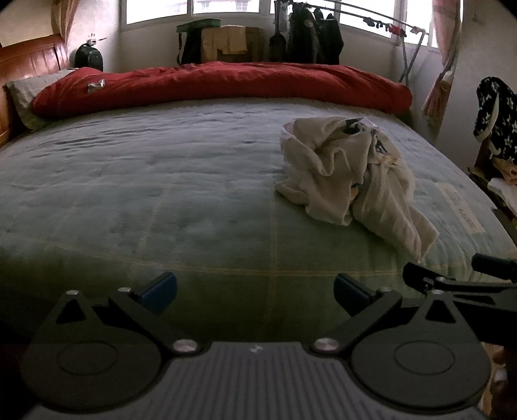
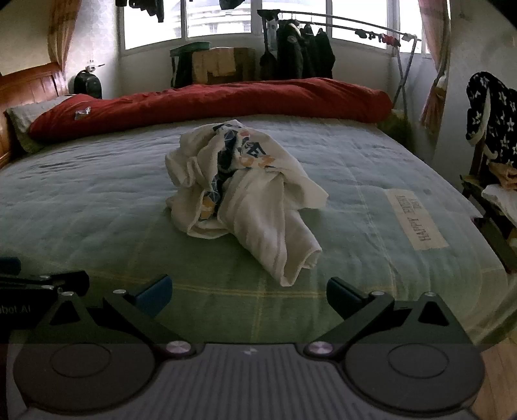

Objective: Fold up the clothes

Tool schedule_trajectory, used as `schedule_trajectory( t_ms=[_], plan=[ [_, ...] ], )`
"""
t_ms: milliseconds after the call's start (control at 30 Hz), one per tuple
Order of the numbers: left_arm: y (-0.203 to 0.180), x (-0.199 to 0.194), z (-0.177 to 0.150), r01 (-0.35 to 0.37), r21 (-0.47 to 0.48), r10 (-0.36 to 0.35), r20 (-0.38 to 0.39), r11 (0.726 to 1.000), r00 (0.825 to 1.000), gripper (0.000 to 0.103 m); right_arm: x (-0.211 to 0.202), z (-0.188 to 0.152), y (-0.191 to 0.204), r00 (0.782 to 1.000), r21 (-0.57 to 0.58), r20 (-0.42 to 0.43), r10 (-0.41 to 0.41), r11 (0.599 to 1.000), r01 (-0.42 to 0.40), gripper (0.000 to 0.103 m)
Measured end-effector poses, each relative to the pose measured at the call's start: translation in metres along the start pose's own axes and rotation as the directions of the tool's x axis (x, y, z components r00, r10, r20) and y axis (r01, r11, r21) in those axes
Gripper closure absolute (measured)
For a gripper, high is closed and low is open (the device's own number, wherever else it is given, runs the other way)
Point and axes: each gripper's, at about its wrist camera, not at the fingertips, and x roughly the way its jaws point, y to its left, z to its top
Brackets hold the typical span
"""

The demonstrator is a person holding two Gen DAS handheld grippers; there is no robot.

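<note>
One crumpled white printed shirt (image 2: 239, 194) lies heaped on the bed (image 2: 97, 200).

1. Big bed (image 2: 97, 200) with a green quilted cover fills most of the frame, red duvet (image 2: 226, 100) bunched along the far edge.
2. Wooden headboard (image 2: 29, 87) upper left.
3. Bright windows (image 2: 223, 19) across the top, clothes rack (image 2: 400, 61) with dark jackets in front.
4. Pinkish curtain (image 2: 436, 64) upper right.
</note>
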Motion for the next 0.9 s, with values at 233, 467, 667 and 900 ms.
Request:
schedule_trajectory(
  t_ms=[233, 467, 667, 900],
  plan=[
    [-0.004, 0.007, 0.003, 0.006, 0.006, -0.006, -0.016, 1.000, 1.000, 0.001, 0.006, 0.000, -0.005, 1.000, 0.011, -0.008, -0.013, 1.000, 0.013, 0.000],
    [-0.008, 0.018, 0.009, 0.012, 0.011, -0.011, -0.031, 1.000, 0.999, 0.001, 0.012, 0.004, -0.010, 1.000, 0.021, -0.018, -0.017, 1.000, 0.018, 0.000],
    [-0.012, 0.028, 0.015, 0.014, 0.018, -0.013, -0.050, 1.000, 0.999, 0.001, 0.020, 0.008, -0.015, 0.999, 0.024, -0.026, -0.023, 0.999, 0.024, 0.000],
    [-0.021, 0.041, 0.039, 0.013, 0.045, -0.011, -0.052, 0.999, 0.999, 0.001, 0.029, 0.023, -0.023, 0.999, 0.017, -0.028, -0.046, 0.999, 0.046, 0.000]
  ],
)
